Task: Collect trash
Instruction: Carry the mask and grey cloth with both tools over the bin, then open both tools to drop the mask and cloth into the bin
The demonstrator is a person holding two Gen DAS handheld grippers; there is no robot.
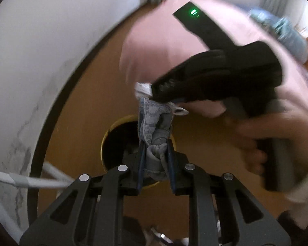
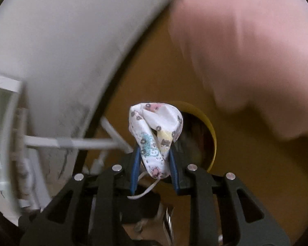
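Grey crumpled cloth (image 1: 154,141) sits pinched between the 2 blue pads of the left gripper (image 1: 155,153), low in the middle of the left wrist view, hanging right in front of the dark mouth of a yellow-rimmed bin (image 1: 106,135) on the brown floor (image 1: 88,102). At the right of that frame a hand (image 1: 262,143) carries the right gripper (image 2: 154,160). Its jaws are clamped on a white printed face mask (image 2: 156,135), the ear loop (image 2: 143,192) dangling below, with the bin rim (image 2: 212,135) just behind, right of centre. Pink bedding (image 2: 246,51) fills the upper right, blurred.
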